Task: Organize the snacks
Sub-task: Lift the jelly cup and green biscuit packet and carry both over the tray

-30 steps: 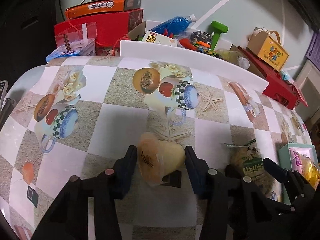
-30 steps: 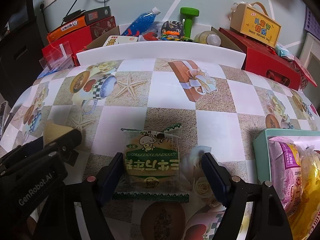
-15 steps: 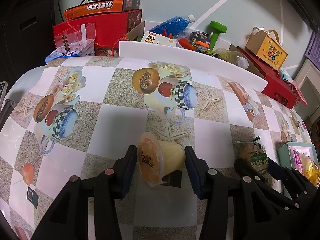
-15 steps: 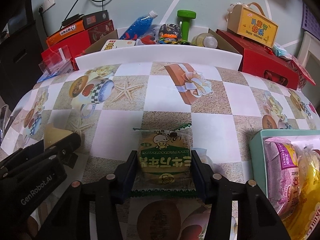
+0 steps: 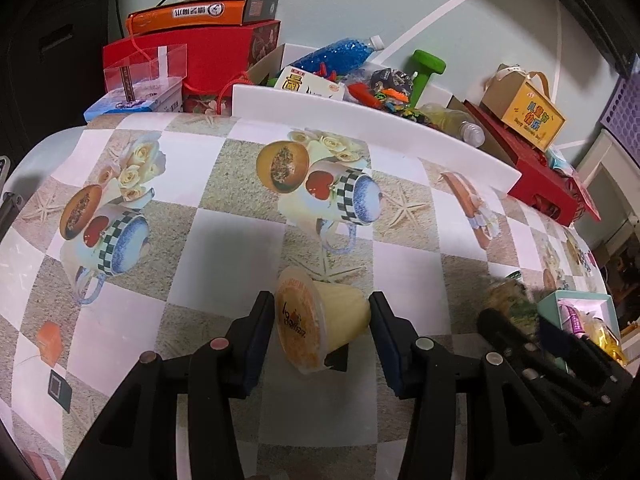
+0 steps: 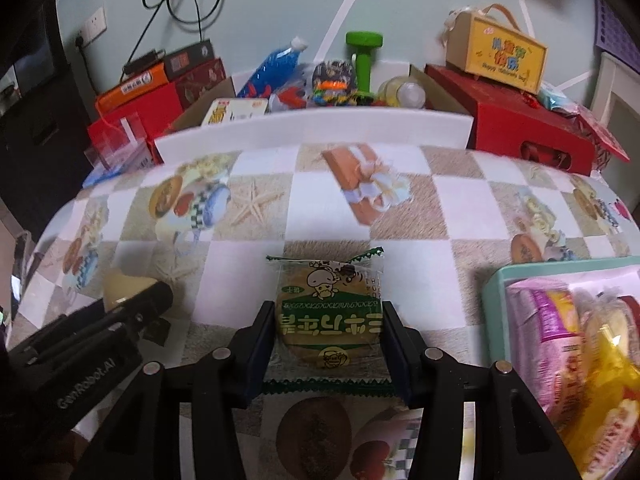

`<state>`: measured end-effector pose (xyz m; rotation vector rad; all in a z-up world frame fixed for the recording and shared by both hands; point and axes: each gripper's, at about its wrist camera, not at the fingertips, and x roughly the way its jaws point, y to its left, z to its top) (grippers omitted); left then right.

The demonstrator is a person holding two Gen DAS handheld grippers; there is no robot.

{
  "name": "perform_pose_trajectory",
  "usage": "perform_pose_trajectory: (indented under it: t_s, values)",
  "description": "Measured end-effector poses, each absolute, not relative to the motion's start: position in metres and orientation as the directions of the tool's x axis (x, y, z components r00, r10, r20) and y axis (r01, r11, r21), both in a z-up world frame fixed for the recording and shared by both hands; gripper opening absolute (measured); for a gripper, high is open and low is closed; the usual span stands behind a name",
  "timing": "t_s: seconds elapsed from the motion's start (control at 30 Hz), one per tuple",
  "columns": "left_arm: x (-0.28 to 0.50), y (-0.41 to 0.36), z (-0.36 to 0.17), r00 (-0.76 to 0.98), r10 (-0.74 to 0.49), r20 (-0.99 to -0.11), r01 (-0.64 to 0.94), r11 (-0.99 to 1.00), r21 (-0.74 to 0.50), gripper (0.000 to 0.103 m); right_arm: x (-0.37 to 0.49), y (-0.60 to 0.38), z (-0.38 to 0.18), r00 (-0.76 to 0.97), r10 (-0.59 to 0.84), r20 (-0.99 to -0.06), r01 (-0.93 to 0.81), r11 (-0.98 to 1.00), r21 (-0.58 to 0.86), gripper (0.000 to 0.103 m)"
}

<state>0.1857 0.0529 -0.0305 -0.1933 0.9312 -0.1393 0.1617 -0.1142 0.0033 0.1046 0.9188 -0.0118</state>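
Observation:
My left gripper (image 5: pixel 322 316) is shut on a yellow jelly cup (image 5: pixel 320 322) that lies on its side, orange lid to the left, just above the table. My right gripper (image 6: pixel 326 320) is shut on a green-wrapped round biscuit pack (image 6: pixel 326 312), held off the tablecloth. The right gripper and its blurred pack (image 5: pixel 506 292) show at the right of the left wrist view. The left gripper (image 6: pixel 132 304) with the cup (image 6: pixel 120 286) shows at the left of the right wrist view. A teal snack box (image 6: pixel 494 304) at the right holds several wrapped snacks.
A patterned checkered tablecloth (image 5: pixel 224 264) covers the table. A white board (image 6: pixel 312 128) edges the far side. Behind it stand red boxes (image 5: pixel 216 56), a carton of toys, a green dumbbell (image 6: pixel 364 56) and a yellow gift box (image 6: pixel 496 54).
The right gripper closed on the biscuit pack and lifted it slightly. The left gripper kept its hold on the jelly cup, which tipped so its lid faces more towards me.

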Motion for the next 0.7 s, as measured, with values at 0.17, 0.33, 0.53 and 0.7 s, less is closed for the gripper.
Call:
perform_pose_trajectory:
  t_s: [0.17,0.33,0.53,0.7]
  values:
    - [0.179,0.055,-0.015,0.607,-0.217,-0.765,0.04,0.969,-0.244,0.05,0.151,-0.125,0.027,0.641,0.024,-0.767,0.075,0.993,0.093,0.053]
    - [0.168,0.05,0.004,0.625,-0.233,-0.745,0.058,0.965,-0.254,0.05,0.139,-0.134,0.046,0.66,0.006,-0.751,0.09,0.992,0.086,0.053]
    - [0.15,0.039,0.026,0.645,-0.26,-0.719,0.09,0.96,-0.266,0.05,0.118,-0.149,0.071,0.689,-0.022,-0.725,0.119,0.989,0.084,0.053]
    - [0.141,0.014,0.045,0.659,-0.292,-0.693,0.159,0.955,-0.252,0.05,0.102,-0.18,0.086,0.7,-0.068,-0.711,0.187,0.978,0.09,0.053]
